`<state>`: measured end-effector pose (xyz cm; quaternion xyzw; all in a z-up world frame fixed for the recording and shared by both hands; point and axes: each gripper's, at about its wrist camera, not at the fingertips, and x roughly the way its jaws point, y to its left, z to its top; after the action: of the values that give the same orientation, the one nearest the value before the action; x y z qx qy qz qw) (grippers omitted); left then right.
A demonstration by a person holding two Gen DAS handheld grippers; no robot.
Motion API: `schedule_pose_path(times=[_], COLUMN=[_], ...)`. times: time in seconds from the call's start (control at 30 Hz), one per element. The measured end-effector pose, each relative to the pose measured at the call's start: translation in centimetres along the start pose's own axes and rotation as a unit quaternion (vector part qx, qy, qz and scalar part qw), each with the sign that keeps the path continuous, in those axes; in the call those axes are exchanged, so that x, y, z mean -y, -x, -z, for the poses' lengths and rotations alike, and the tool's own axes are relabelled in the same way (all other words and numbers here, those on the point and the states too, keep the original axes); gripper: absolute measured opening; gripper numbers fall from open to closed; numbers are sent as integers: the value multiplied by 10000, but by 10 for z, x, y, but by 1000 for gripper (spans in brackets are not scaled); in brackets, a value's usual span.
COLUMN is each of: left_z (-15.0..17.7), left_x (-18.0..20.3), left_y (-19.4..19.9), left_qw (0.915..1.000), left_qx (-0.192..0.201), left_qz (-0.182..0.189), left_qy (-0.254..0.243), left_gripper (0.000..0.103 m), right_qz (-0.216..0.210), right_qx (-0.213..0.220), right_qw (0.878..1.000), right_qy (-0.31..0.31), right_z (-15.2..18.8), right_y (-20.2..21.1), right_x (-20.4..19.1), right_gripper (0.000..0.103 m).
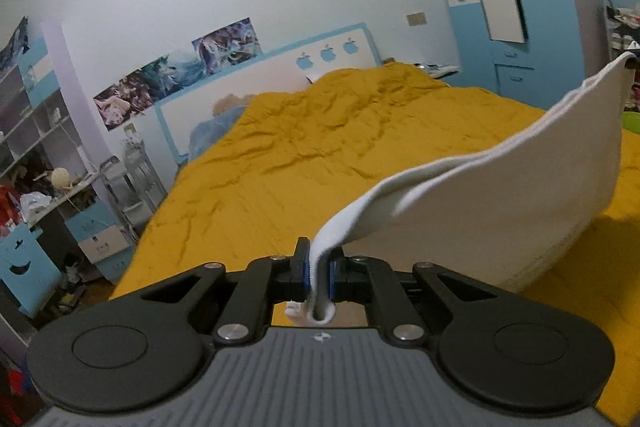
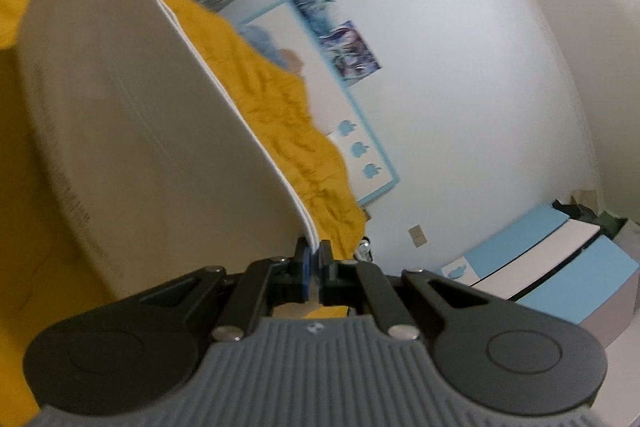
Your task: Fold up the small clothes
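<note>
A small white garment [image 1: 500,195] hangs in the air above the yellow bedspread [image 1: 320,155], stretched between my two grippers. My left gripper [image 1: 319,267] is shut on one ribbed corner of it, and a bit of the cloth pokes out behind the jaws. From there the cloth sweeps up to the right, where a dark tip holds its far corner at the frame edge. In the right wrist view my right gripper [image 2: 314,259] is shut on the edge of the same white garment [image 2: 132,131], which fans out to the upper left. This view is rolled sideways.
The bed's white and blue headboard [image 1: 280,67] stands against the far wall under several posters. Cluttered shelves [image 1: 40,155] and a blue cabinet line the left side of the bed. A blue and white wardrobe [image 1: 512,7] stands at the right.
</note>
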<state>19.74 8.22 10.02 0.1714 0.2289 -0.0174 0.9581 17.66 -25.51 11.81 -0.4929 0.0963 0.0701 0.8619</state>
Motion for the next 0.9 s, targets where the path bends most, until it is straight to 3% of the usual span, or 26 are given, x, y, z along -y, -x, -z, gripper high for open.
schedule_pose_path(times=[0.17,0.37,0.67,0.9], left_z=[-18,-16,29,50], left_x=[-14,-18,-9,-12], left_y=[-61,-150,-263,-298], left_qw=[9995,9966,9849,9769], left_qx=[-227,-698,-1575,-1841], left_qz=[51,167,360,339], left_qy=[234,408,628,1031], left_gripper=[9,9,10,18], right_qz=[-74,-484,-1229,-1444], right_qx=[-70,-396,-1110,-1514], right_qw=[9993,9963,9797,9712], right_qy=[-347,-587,-1129,-1138], right_z=[-18,-13,15,32], right_y=[-72,-175,-316,-384], right_x=[15,-4,-71,-126], right_gripper=[0,0,0,0])
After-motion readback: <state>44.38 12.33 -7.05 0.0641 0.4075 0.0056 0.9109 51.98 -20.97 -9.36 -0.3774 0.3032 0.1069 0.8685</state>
